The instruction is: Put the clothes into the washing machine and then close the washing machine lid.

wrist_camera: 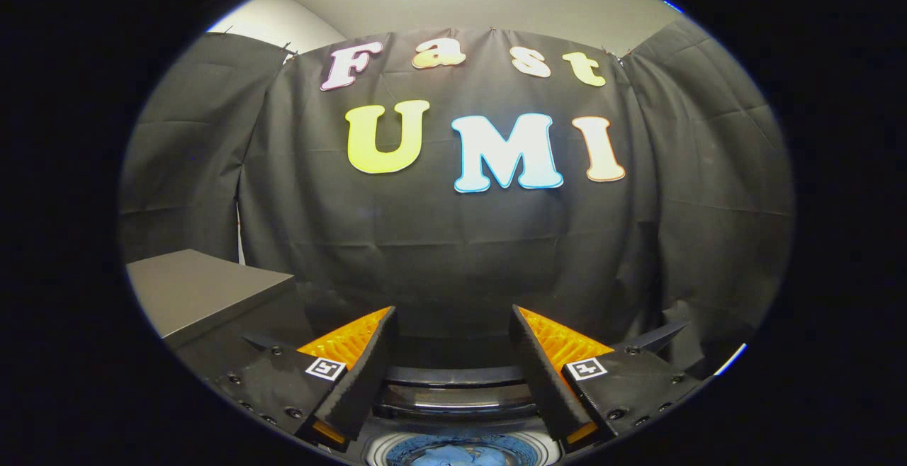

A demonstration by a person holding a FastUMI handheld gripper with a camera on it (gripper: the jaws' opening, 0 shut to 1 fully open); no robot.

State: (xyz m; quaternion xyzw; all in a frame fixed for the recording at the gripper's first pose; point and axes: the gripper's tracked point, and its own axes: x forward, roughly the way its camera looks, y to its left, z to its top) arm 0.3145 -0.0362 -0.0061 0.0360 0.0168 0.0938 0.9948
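My gripper point(452, 324) is open, with nothing between its fingers, and it is held above the washing machine. Below the fingers lies the machine's round opening point(460, 448), its pale rim showing. Blue clothes point(453, 455) lie inside the drum, partly cut off from sight. Just beyond the opening, between the fingers, the dark lid point(457, 388) is raised, its glossy edge catching light. The black booth wall hangs close behind the machine.
A grey flat-topped box or cabinet point(202, 289) stands left of the machine, near the left finger. The black cloth wall point(453, 239) closes off the back and both sides.
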